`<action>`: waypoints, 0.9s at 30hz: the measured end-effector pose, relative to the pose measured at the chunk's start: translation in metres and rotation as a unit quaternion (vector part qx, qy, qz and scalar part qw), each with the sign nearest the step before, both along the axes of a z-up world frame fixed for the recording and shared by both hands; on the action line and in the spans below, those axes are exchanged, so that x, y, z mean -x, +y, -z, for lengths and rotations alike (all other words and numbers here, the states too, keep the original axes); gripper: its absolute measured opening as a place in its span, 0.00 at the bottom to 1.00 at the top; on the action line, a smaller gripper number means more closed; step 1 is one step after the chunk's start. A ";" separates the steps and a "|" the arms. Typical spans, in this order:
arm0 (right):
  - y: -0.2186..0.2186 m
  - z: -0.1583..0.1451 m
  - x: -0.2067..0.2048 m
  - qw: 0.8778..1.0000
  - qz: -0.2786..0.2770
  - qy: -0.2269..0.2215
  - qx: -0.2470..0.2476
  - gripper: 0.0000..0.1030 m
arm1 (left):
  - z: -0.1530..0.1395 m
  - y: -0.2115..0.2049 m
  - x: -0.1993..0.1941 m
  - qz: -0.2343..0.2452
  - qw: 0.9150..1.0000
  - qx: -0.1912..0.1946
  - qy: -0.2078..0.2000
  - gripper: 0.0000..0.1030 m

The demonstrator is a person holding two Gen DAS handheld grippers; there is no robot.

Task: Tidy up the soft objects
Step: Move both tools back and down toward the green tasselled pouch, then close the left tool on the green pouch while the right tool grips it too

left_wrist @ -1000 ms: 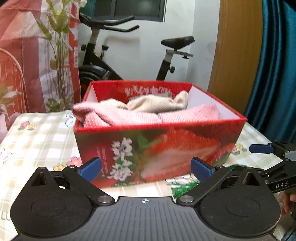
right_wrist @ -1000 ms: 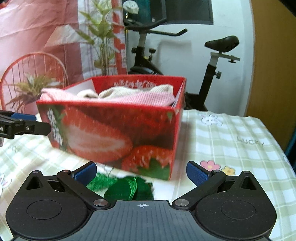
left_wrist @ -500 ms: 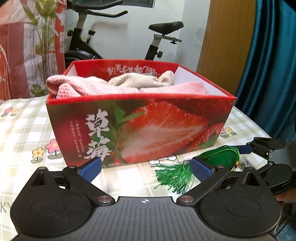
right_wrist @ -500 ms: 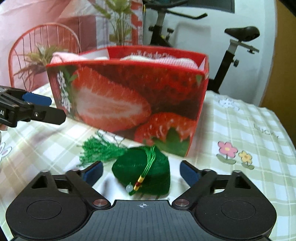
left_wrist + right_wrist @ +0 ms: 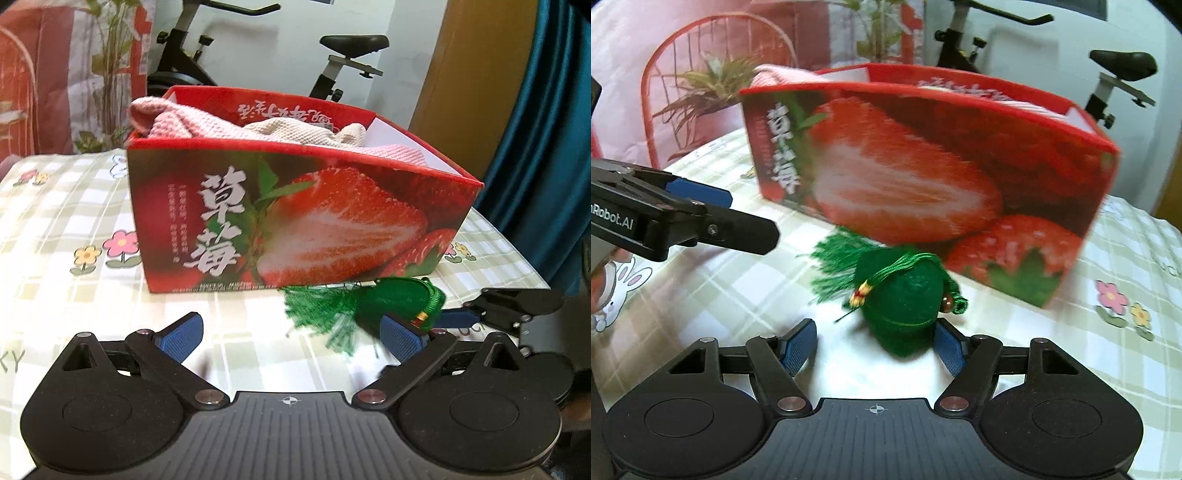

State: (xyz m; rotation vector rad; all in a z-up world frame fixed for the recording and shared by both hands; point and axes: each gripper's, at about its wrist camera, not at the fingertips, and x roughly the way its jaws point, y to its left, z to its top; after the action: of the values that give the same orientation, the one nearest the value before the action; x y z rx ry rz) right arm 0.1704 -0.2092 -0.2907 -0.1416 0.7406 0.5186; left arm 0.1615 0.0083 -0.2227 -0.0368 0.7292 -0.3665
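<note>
A green pouch (image 5: 905, 306) with a green tassel (image 5: 834, 269) lies on the checked tablecloth, in front of the red strawberry box (image 5: 923, 166). My right gripper (image 5: 874, 347) straddles the pouch and its jaws are closing. The right pad is at the pouch's side and the left pad is still apart from it. In the left wrist view the pouch (image 5: 399, 295) is at the right, by the box (image 5: 295, 221), which holds a pink towel (image 5: 192, 122) and a beige towel (image 5: 295, 129). My left gripper (image 5: 291, 336) is open and empty, with tassel strands near its right finger.
An exercise bike (image 5: 332, 55) stands behind the table, with a blue curtain (image 5: 546, 147) and a wooden door (image 5: 472, 74) to its right. In the right wrist view a red wire chair (image 5: 701, 74) with a plant is at the back left. My left gripper (image 5: 753, 218) reaches in from the left.
Both grippers have sunk toward the table. The right one has moved forward until the green pouch lies between its fingers, and its jaws have narrowed. The left one has shifted left of the pouch.
</note>
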 end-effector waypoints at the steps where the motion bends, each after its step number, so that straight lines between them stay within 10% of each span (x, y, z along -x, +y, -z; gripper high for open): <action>1: 0.005 0.001 0.000 1.000 0.000 0.000 0.001 0.65 | 0.000 0.001 0.001 -0.003 1.000 0.003 0.002 1.00; 27: -0.021 -0.006 0.031 0.997 0.040 -0.033 -0.065 0.76 | -0.003 -0.005 0.018 0.005 0.999 0.037 0.006 0.84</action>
State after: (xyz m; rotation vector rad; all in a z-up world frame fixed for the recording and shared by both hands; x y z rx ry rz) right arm 0.1389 -0.2302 -0.2850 -0.0072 0.6445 0.4812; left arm 0.1430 0.0030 -0.2192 -0.1052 0.7280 -0.4019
